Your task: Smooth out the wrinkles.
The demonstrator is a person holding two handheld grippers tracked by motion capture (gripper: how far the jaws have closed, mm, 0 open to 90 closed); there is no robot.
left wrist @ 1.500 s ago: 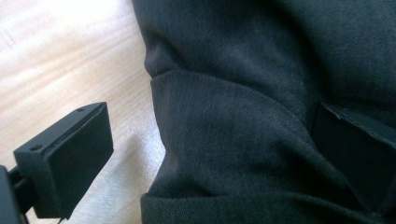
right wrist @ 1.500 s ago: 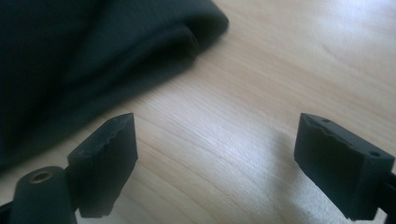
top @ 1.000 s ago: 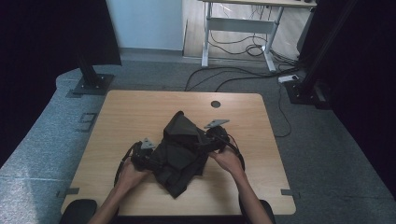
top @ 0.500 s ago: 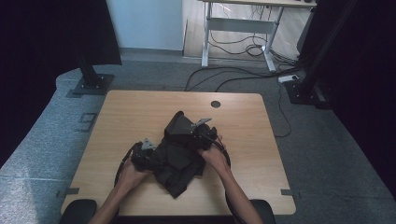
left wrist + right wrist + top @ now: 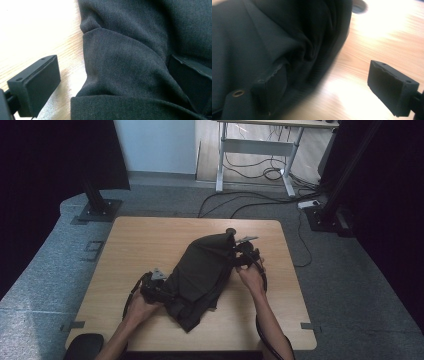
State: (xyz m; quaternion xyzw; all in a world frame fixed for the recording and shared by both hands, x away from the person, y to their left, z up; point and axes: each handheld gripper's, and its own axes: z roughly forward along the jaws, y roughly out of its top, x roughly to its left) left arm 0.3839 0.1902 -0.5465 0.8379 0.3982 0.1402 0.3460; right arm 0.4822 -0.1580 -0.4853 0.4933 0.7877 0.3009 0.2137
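- The dark cloth [image 5: 200,270] lies bunched on the table [image 5: 140,240], stretched between the two grippers.
- Left gripper [image 5: 117,82]: jaws stand wide apart. One finger [image 5: 35,85] rests on bare wood, clear of the cloth's edge; the other [image 5: 192,80] is half buried in the folds. A thick fold sits in the gap between them, but the pads do not press on it.
- In the high view the left gripper [image 5: 156,287] sits at the cloth's near left edge, the hand behind it.
- Right gripper [image 5: 332,90]: jaws well open, and they have just been closing a little. One finger [image 5: 272,82] lies against the cloth's rim, the other [image 5: 392,85] hangs over bare wood, well apart from the cloth. Nothing is pinched.
- In the high view the right gripper [image 5: 245,257] sits at the cloth's far right corner, just beside the raised fold.
- A round hole [image 5: 359,6] in the table lies beyond the right fingers, past the cloth.
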